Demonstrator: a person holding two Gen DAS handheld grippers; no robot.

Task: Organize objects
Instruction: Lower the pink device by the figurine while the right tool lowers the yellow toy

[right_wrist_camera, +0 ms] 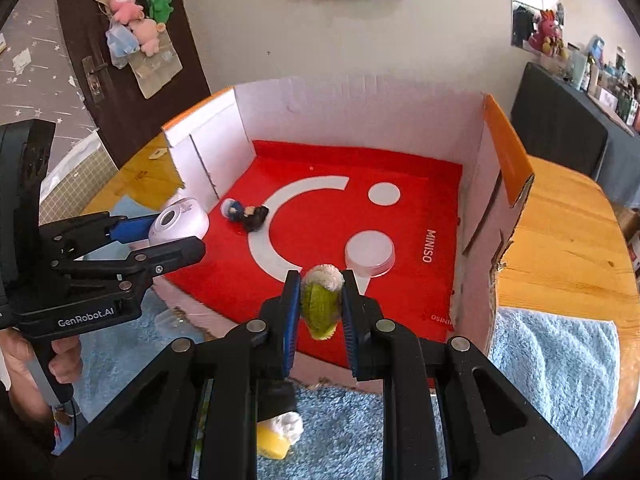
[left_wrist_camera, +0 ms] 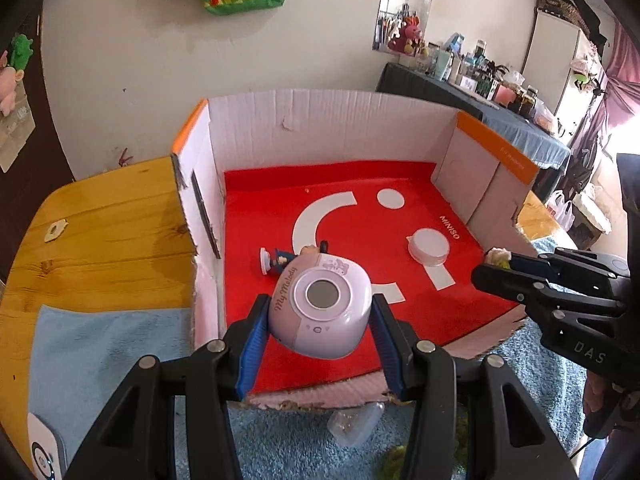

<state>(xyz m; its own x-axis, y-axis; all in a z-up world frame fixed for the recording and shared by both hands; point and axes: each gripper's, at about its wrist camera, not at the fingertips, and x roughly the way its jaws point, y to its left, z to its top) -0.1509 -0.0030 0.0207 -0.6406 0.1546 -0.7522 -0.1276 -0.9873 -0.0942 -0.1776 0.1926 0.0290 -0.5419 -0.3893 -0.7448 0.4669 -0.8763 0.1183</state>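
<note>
Left wrist view shows us mid-delivery: our left gripper point(left_wrist_camera: 318, 316) clamps the pink rounded My Melody gadget point(left_wrist_camera: 320, 308) over the red-floored cardboard box point(left_wrist_camera: 320, 128), our right gripper point(right_wrist_camera: 320, 306) pinches the fuzzy green-and-white plush point(right_wrist_camera: 322, 304) near its front edge, so next we judge lowering and releasing inside.

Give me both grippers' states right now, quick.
Left gripper: shut on the pink My Melody gadget, over the box.
Right gripper: shut on the green and white plush toy.
</note>
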